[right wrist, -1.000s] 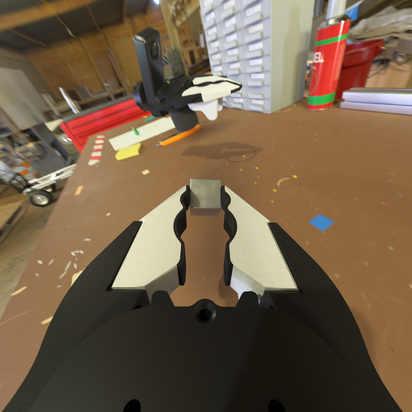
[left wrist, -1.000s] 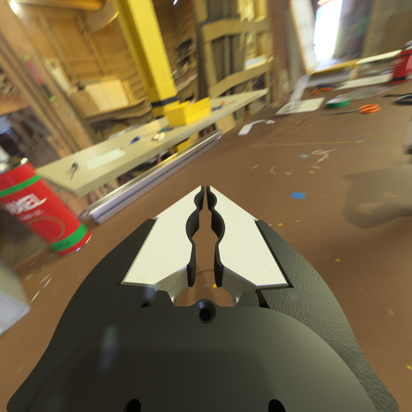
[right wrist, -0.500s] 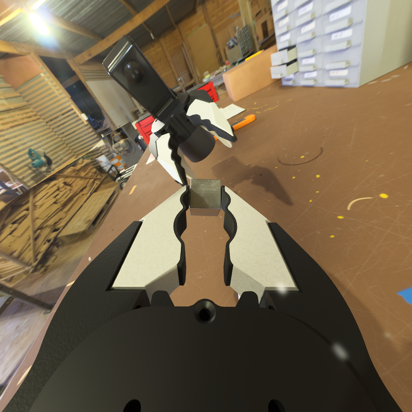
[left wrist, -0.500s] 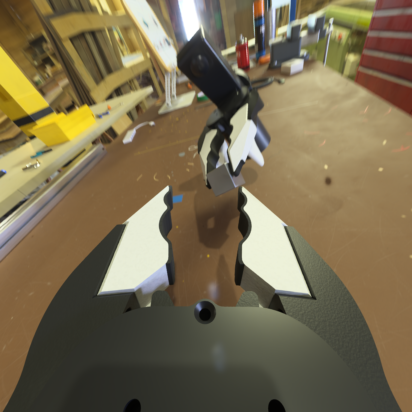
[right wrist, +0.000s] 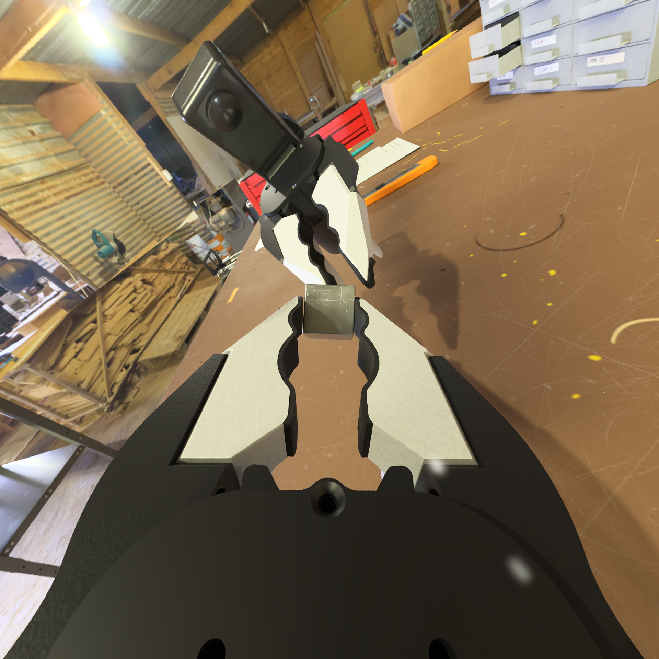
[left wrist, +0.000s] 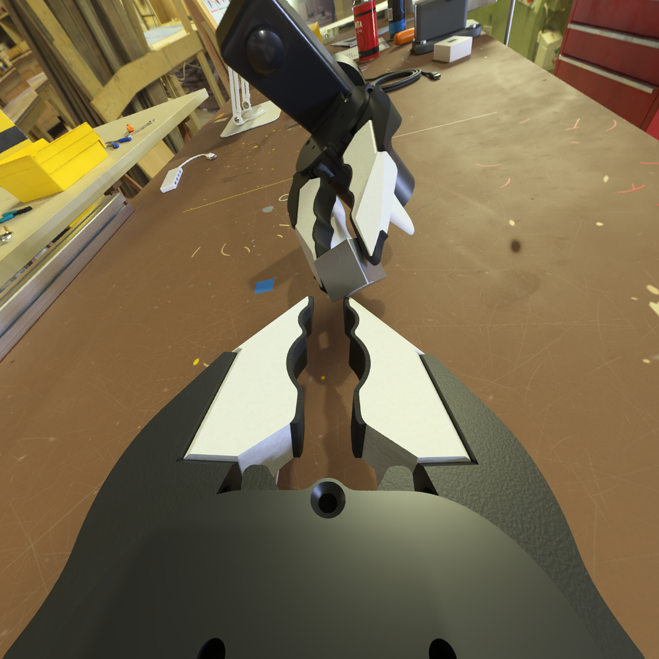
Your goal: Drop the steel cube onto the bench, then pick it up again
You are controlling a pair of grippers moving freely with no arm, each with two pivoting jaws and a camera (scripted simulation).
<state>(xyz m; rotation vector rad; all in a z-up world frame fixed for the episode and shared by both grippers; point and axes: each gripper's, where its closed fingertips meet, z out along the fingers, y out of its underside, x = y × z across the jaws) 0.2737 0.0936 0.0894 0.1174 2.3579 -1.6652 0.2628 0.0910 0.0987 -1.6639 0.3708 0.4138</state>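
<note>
**Steel cube pinched above the surface**

The right claw (right wrist: 328,313) pinches the steel cube (right wrist: 328,309) between its fingertips, clear of the brown surface (right wrist: 535,356). Facing the cube, just beside it, the left claw (left wrist: 328,303) hangs spread by a narrow gap, gripping nothing.

Steel cube (right wrist: 328,309): you see brushed grey metal, faintly reflective.
Counter (left wrist: 499,321): brown, matt, finely scratched, paint-flecked.
Right gripper (right wrist: 328,303): your matt black textured shell, pale fingers.
</note>
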